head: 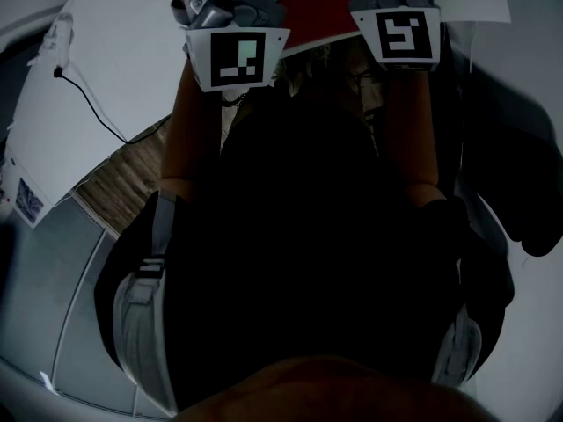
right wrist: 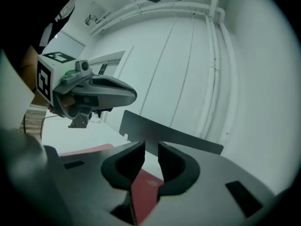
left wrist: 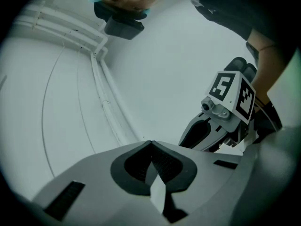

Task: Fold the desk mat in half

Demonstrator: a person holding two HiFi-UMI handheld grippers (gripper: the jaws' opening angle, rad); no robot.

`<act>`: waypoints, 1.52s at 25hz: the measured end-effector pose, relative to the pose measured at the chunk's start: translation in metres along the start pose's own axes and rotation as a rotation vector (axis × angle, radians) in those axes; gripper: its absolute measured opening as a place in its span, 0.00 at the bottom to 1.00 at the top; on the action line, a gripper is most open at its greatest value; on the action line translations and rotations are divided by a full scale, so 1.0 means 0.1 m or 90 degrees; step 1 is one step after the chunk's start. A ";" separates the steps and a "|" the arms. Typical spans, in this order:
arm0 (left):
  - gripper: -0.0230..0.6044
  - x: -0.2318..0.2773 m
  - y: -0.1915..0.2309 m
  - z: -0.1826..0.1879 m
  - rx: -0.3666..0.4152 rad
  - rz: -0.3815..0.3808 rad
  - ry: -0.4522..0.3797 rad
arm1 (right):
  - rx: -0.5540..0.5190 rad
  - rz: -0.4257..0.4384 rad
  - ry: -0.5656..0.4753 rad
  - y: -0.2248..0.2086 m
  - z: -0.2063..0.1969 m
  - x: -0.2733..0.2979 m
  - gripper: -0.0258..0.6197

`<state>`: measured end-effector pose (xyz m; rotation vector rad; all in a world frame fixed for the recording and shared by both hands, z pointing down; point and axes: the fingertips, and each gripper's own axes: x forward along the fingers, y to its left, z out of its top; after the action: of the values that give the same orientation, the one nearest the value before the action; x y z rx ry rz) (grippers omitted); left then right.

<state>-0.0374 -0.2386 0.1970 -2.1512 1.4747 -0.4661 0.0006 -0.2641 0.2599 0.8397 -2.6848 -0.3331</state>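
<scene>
Two corners fold together, so my left tool [left wrist: 151, 147] clamps the desk mat [right wrist: 145, 192]; my right tool [right wrist: 151, 150] stands parted around it.

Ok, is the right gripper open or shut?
Open: the right gripper has its jaws apart with a clear gap; the red mat sits between them, unpinched.

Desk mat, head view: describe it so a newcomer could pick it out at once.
Start from the white tabletop along the top of the head view. Between the two black-and-white marker cubes at the top edge lies the desk mat, a flat sheet. It alone is red; the table is white, the person's clothing dark.
</scene>
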 end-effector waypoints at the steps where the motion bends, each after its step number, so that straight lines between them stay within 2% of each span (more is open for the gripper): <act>1: 0.05 -0.01 -0.01 -0.03 0.000 -0.002 0.003 | 0.003 0.003 0.009 0.02 -0.06 0.03 0.19; 7: 0.05 -0.03 -0.03 -0.14 -0.011 -0.002 0.015 | 0.042 0.025 0.061 0.12 -0.41 0.15 0.23; 15: 0.05 -0.02 -0.06 -0.25 -0.006 -0.009 0.026 | 0.068 0.039 0.108 0.20 -0.75 0.23 0.24; 28: 0.05 -0.06 -0.13 -0.46 -0.011 -0.018 0.052 | 0.124 0.057 0.201 0.39 -1.62 0.37 0.25; 38: 0.05 -0.07 -0.14 -0.57 -0.019 -0.016 0.070 | 0.162 0.062 0.281 0.45 -2.10 0.47 0.27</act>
<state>-0.0599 -0.2390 0.2520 -2.2012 1.5228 -0.5839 0.0157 -0.2822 0.4784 0.7426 -2.3637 0.2027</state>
